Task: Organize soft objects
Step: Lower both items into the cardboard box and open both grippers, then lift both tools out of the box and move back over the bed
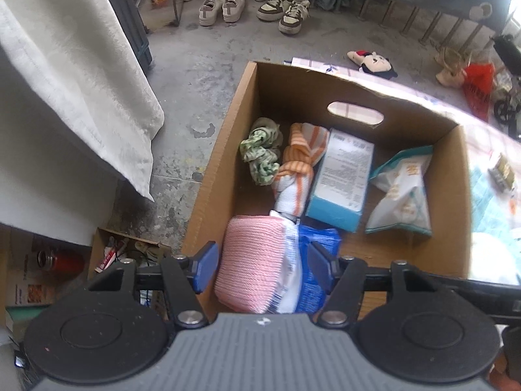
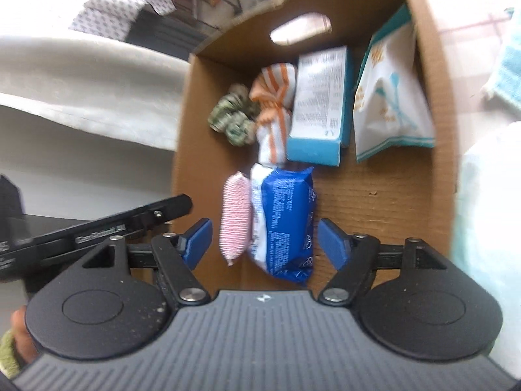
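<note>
- Left wrist view: my left tongs [image 1: 262,268] hang spread over the near end of the cardboard box [image 1: 358,97], pinching nothing; the pink ribbed cloth [image 1: 249,260] lies between the pads but untouched.
- Going left to right inside the box: a green patterned scrunchie [image 1: 262,153] against the left wall, an orange-striped knotted towel [image 1: 298,166] touching it, a blue carton [image 1: 342,179], then a white-and-teal pouch [image 1: 403,192] leaning toward the right wall. I judge they are lined up in rows to leave floor space.
- The blue wipes pack [image 1: 317,275] lies just beside the pink cloth, nearest me.
- A plush doll [image 1: 373,63] lies on the floor beyond the box, likely not yet collected.
- Right wrist view: my right tongs [image 2: 263,241] are also spread and empty, above the wipes pack.
</note>
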Demonstrator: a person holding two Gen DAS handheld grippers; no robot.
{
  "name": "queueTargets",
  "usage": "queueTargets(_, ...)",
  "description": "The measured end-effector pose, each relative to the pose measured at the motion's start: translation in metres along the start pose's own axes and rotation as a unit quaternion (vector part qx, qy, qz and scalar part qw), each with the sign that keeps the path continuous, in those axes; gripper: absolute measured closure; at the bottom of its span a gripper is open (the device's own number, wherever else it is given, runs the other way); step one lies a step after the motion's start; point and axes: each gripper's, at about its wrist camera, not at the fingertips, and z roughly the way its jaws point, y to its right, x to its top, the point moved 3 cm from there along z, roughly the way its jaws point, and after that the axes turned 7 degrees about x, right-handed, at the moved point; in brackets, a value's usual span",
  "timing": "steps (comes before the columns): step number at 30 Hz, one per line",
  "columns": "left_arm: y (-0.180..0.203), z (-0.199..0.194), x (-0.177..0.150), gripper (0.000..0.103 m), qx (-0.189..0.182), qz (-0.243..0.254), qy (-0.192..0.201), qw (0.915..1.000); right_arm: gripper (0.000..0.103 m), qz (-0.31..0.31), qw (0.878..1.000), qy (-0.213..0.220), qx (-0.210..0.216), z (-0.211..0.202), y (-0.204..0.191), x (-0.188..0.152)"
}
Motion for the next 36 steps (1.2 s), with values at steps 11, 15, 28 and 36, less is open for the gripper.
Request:
queueTargets(11,0.072,-0.059,-0.015,0.036,-0.031,-0.013,0.012,0.9994,0.016,0.006,0.998,0.016,0.06,-0.091,0.016,-0.002)
queueTargets(15,0.124,-0.077,-0.021,0.035,-0.044,0.005,0.017,0.9989,0.013,0.013,0.997,0.025,0.075,-0.133,0.034,-0.001)
queueTargets(28,0.293,-0.087,-0.029,0.02,-0.095,0.07,0.01,0.993,0.001,0.049,0.996,0.079,0.003,-0.288,0.143,0.038)
queueTargets(36,0.362,-0.035,-0.001,0.015,-0.098,0.081,-0.038,0.9911,0.001,0.105,0.989,0.1,-0.003,-0.314,0.21,0.073)
